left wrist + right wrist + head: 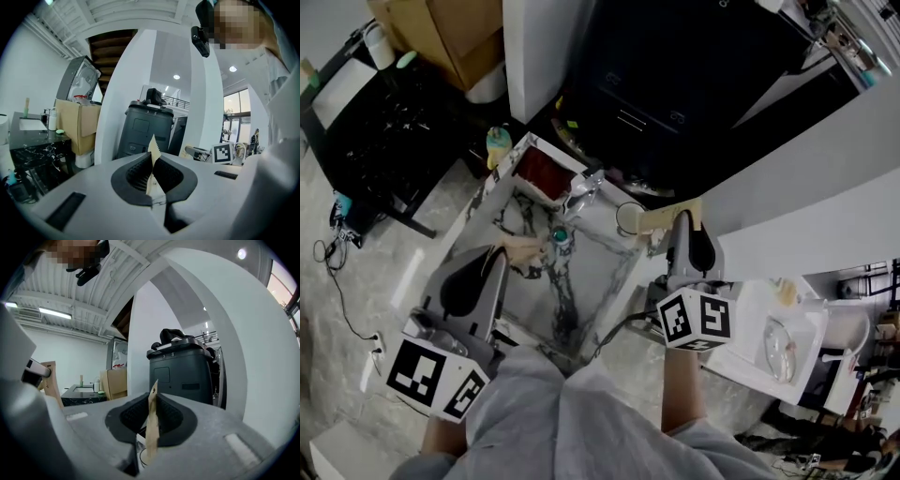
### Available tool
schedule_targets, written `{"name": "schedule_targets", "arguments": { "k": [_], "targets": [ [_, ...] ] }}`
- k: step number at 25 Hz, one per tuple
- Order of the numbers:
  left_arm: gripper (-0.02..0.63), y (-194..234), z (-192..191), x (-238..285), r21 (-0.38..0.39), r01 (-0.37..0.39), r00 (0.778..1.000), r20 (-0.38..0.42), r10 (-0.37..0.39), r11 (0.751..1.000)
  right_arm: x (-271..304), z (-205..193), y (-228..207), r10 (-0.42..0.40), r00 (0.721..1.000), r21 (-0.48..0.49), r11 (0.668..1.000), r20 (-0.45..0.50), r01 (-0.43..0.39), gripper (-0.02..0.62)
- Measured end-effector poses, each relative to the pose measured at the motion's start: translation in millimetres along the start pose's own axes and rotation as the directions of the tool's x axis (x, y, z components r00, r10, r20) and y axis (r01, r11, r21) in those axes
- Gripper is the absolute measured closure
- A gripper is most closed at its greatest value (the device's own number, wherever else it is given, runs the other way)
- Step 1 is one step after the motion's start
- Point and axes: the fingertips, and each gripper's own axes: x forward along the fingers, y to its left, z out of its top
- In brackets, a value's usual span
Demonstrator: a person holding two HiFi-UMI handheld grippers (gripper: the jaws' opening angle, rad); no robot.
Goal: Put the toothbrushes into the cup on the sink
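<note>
The left gripper (152, 165) is clamped on a thin tan strip with a saw-cut top edge. I take it for a paper-wrapped toothbrush (521, 251), though the wrapper hides what is inside. It juts from the jaws over the left edge of the sink (581, 281). Between it and the goal stand a small bottle (560, 236) near the middle of the sink top and the faucet (582, 192) toward the far edge. The cup (627, 217) sits upright at the sink's far right corner, mouth open. The right gripper (151, 414) is likewise closed on a second toothbrush (662, 217), whose free end in the head view lies just beside the cup's rim.

The right one looks closer, so it should probably go first. Tip the strip nearer upright and bring its lower end squarely over the mouth. Lower it until the end is well inside, and only then part the jaws. A sideways nudge on the rim could topple the cup, so come straight down. The left gripper does best to wait clear, then cross above the bottle and in front of the faucet.
</note>
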Motion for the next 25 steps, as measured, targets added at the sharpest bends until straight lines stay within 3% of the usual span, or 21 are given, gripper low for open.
{"name": "schedule_targets", "arguments": {
  "k": [11, 25],
  "targets": [
    [0.598, 8, 0, -10, 0.002, -0.075, 0.997, -0.004, 0.075, 0.997, 29, -43, -17, -0.01, 0.999, 0.062, 0.998, -0.048, 0.013, 0.558],
    [0.598, 7, -4, -12, 0.011, -0.086, 0.996, -0.026, 0.087, 0.996, 43, -106, -36, -0.039, 0.988, 0.115, 0.992, -0.148, 0.056, 0.558]
  ]
}}
